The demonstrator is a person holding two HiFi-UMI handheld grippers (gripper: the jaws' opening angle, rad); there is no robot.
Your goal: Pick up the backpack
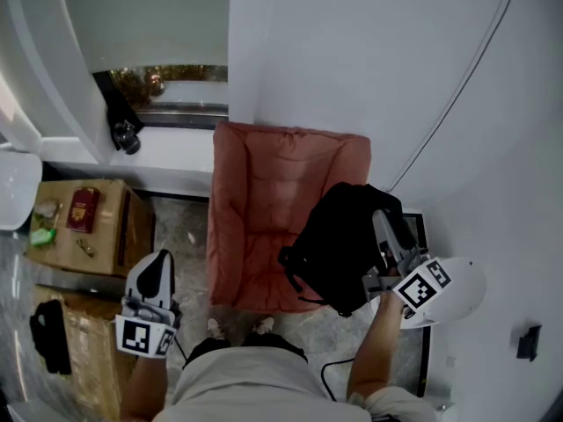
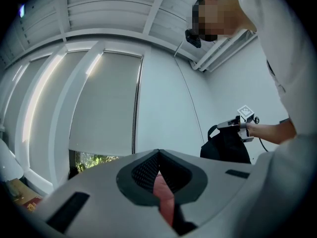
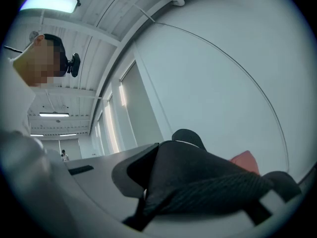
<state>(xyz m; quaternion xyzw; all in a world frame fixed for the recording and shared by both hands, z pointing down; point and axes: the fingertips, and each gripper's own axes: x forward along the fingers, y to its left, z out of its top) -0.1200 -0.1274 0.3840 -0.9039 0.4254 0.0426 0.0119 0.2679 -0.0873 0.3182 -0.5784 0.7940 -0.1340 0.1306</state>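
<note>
The black backpack (image 1: 339, 244) hangs in the air over the right arm of a pink armchair (image 1: 264, 209). My right gripper (image 1: 383, 227) is shut on the top of the backpack (image 3: 198, 177), whose fabric and a ribbed strap fill the space between its jaws. From the left gripper view the backpack (image 2: 228, 145) dangles below the right gripper (image 2: 237, 124), far to the right. My left gripper (image 1: 157, 271) is held low at the left, away from the bag, with jaws together and nothing in them.
Cardboard boxes (image 1: 79, 227) with small items stand at the left, and a black object (image 1: 48, 337) lies on a lower one. A white round stool (image 1: 462, 288) is under my right hand. A cable (image 1: 457, 104) runs down the white wall. My feet stand in front of the armchair.
</note>
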